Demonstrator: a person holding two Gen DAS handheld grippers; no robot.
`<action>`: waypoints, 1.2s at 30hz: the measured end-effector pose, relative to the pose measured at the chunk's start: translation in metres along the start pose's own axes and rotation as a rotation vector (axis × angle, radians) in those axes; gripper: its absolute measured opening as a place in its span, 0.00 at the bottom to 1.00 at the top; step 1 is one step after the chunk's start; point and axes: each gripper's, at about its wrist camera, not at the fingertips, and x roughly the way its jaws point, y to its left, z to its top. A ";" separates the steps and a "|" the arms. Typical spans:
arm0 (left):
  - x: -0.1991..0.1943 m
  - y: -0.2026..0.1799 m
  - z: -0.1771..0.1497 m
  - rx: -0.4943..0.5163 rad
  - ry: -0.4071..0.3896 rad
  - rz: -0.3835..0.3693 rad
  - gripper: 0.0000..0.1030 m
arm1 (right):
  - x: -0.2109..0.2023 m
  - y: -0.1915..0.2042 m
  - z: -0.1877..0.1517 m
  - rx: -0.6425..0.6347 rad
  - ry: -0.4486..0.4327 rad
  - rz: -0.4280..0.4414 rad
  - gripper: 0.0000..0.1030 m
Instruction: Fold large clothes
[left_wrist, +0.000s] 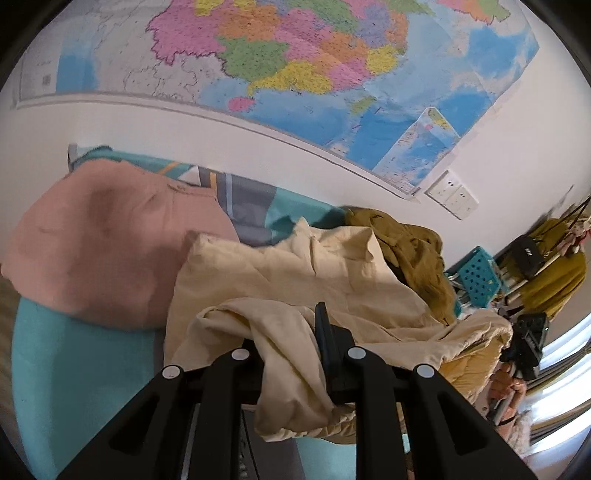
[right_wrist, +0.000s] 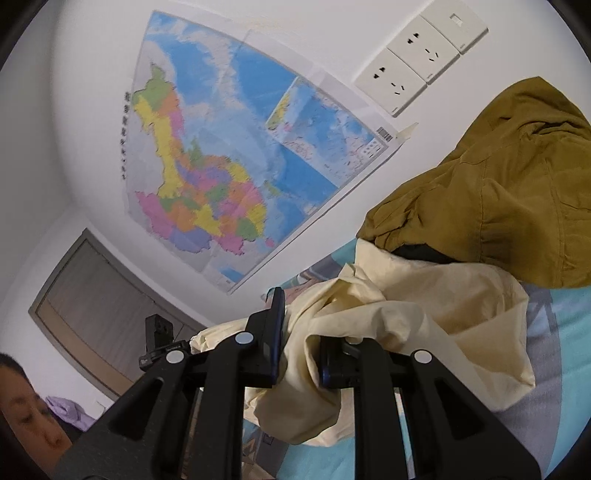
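A large cream garment (left_wrist: 303, 273) lies crumpled on a teal bed sheet (left_wrist: 74, 362). My left gripper (left_wrist: 291, 332) is shut on a bunched edge of it, with cloth draped over the left finger. My right gripper (right_wrist: 301, 332) is shut on another bunched part of the cream garment (right_wrist: 424, 314), the cloth hanging down between the jaws. The right gripper also shows at the far right of the left wrist view (left_wrist: 524, 347), holding the garment's other end.
A pink garment (left_wrist: 110, 243) lies left on the bed. An olive-brown garment (right_wrist: 498, 184) is heaped behind the cream one, by the wall. A map (right_wrist: 221, 155) and wall sockets (right_wrist: 417, 55) are on the wall. A teal basket (left_wrist: 476, 277) stands beyond the bed.
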 end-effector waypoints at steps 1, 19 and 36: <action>0.003 -0.001 0.004 0.009 0.000 0.012 0.16 | 0.004 -0.002 0.004 0.005 0.000 -0.007 0.15; 0.078 0.017 0.055 -0.019 0.099 0.160 0.16 | 0.063 -0.049 0.043 0.088 0.050 -0.122 0.16; 0.145 0.040 0.080 -0.059 0.206 0.251 0.18 | 0.111 -0.083 0.059 0.119 0.099 -0.254 0.22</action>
